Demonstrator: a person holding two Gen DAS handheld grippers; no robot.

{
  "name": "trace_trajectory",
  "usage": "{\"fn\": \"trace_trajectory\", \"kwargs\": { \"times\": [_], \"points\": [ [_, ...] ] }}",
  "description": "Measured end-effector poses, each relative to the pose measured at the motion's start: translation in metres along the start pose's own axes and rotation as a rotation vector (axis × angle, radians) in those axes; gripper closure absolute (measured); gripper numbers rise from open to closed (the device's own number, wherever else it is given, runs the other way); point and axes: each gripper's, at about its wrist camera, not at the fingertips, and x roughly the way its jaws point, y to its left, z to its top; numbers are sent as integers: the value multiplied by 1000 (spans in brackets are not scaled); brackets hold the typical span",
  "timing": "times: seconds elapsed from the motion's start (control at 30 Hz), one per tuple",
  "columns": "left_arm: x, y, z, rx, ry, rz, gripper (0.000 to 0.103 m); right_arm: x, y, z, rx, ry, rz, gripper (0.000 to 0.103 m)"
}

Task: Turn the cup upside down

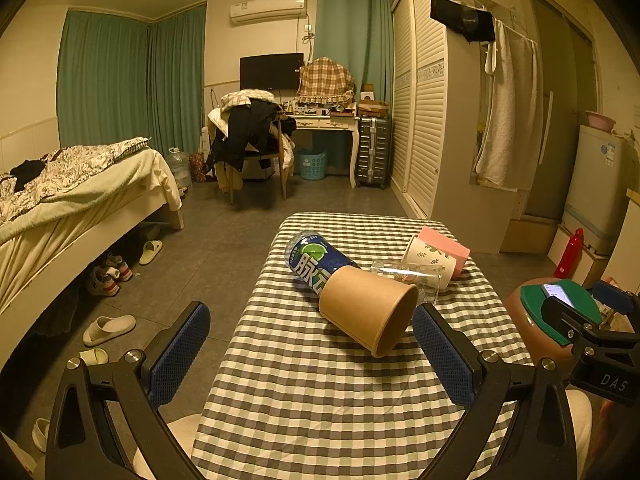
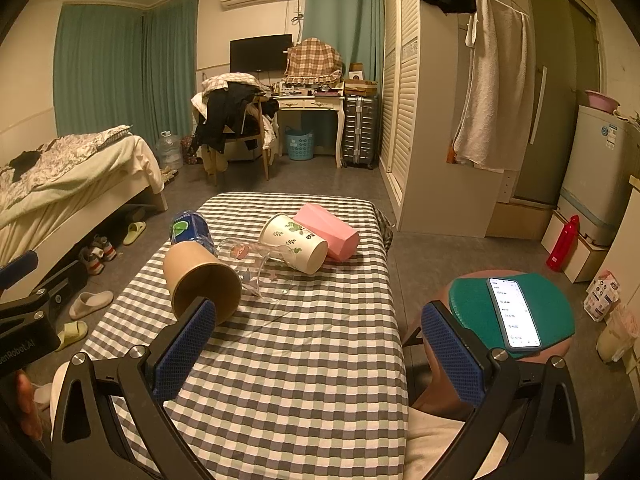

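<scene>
a: on the grey-and-white checked tablecloth (image 2: 288, 360) the brown paper cup (image 2: 202, 280) lay on its side, mouth towards the cameras, touching the blue drink can with chinese characters (image 1: 316, 260) behind it.

b: why lying down?

a: probably staged, so it could be turned mouth-down. a clear glass (image 2: 256, 268), a leaf-printed white paper cup (image 2: 294, 248) and a pink faceted cup (image 2: 328, 236) lay tipped too.

b: and the claws?

a: the left gripper (image 1: 310, 352) was spread wide, holding nothing, as was the right gripper (image 2: 318, 352).

b: any writing?

a: "das" on one gripper body, "robot.ai" on the other; the lit phone (image 2: 514, 312) on the green stool pad (image 2: 472, 304) wasn't legible.
</scene>
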Motion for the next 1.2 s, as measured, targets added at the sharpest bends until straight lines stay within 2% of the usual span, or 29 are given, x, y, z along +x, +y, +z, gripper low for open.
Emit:
{"fn": "trace_trajectory", "kwargs": {
  "times": [1.2],
  "points": [
    [5, 2, -3, 1, 8, 3, 0, 4, 7, 0, -16, 5, 9, 0]
  ]
}}
